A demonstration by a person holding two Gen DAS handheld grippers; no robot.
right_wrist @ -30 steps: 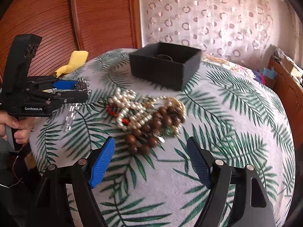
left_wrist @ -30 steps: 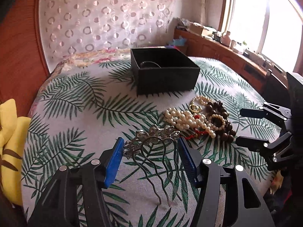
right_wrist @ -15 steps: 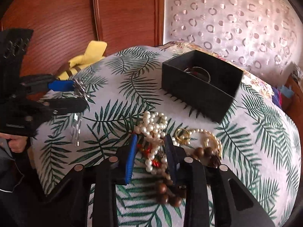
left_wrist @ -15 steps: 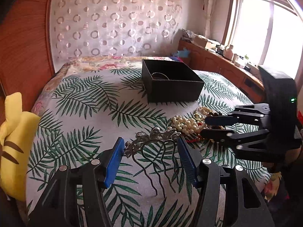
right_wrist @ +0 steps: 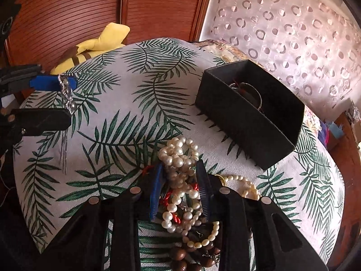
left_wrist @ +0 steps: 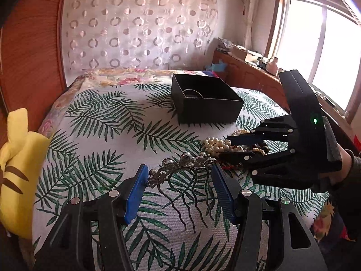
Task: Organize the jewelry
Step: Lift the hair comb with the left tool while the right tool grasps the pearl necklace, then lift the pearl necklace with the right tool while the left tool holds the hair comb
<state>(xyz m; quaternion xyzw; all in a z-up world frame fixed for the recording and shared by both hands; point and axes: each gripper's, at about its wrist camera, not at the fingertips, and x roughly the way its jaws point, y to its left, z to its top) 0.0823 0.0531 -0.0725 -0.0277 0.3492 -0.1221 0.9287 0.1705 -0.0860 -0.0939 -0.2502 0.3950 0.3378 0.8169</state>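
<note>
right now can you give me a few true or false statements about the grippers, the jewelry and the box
1. The left gripper holds a silver ornate metal hair comb between its blue fingers. True.
2. The open black square box holds nothing. False: a thin metal bangle lies inside it.
3. The right gripper has its fingers around the white pearl strands. True.
4. The dark brown wooden bead strand is in the box. False: it lies on the palm-leaf print cloth, in the pile.
5. A yellow plush toy sits inside the box. False: it is beside the cloth's edge.
</note>
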